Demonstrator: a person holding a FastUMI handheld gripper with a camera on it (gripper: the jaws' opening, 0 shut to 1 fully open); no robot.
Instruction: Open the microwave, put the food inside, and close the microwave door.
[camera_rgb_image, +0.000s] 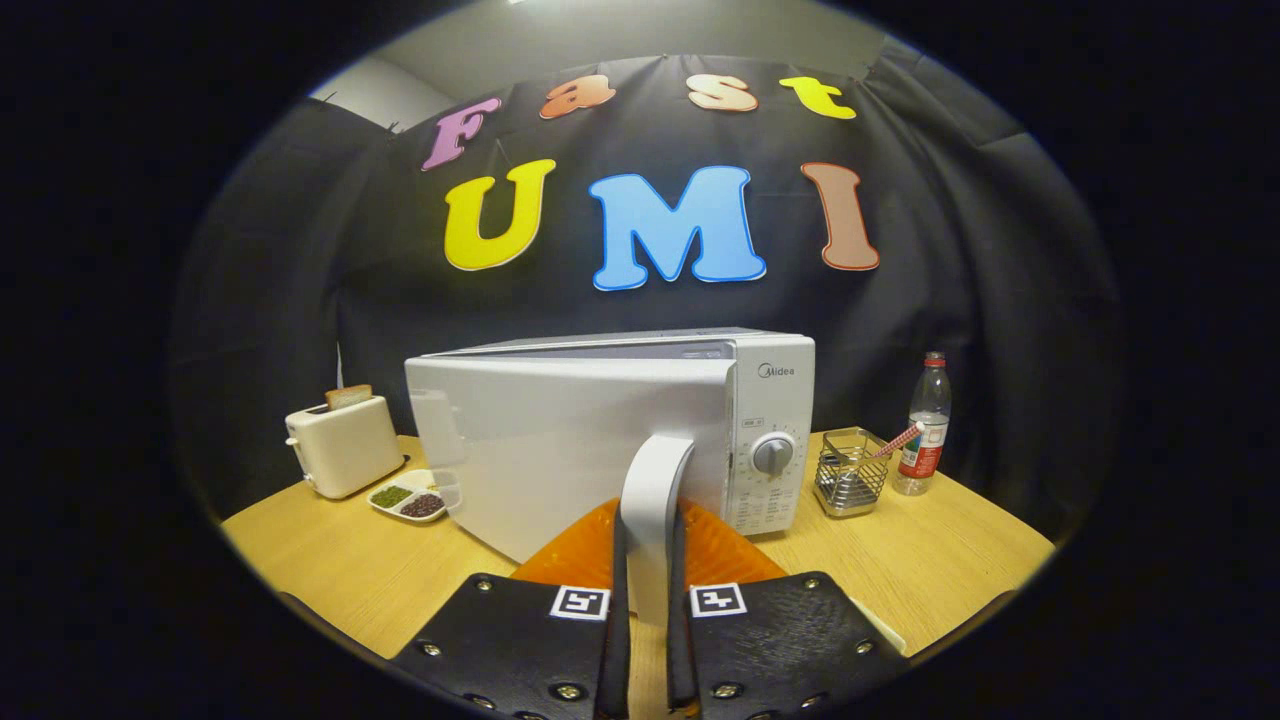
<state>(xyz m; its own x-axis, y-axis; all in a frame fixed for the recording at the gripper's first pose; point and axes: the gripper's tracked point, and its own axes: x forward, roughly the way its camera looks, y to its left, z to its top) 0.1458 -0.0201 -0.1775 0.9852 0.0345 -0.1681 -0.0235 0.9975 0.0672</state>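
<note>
Fingers (650, 600) clamped on microwave door handle (655, 490)

wall: black cloth (250, 300) | table: light wood (330, 560) | ceiling: pale grey (620, 35)

Microwave door (560, 440): glossy white plastic, smooth; door handle (652, 510) satin plastic, clamped between gripper (648, 600) fingers. Table (930, 560): matt light wood grain. Utensil basket (850, 472), 3 o'clock of microwave: shiny wire metal. Water bottle (926, 425): clear plastic. Toaster (343, 443), 9 o'clock: smooth cream plastic.
</note>
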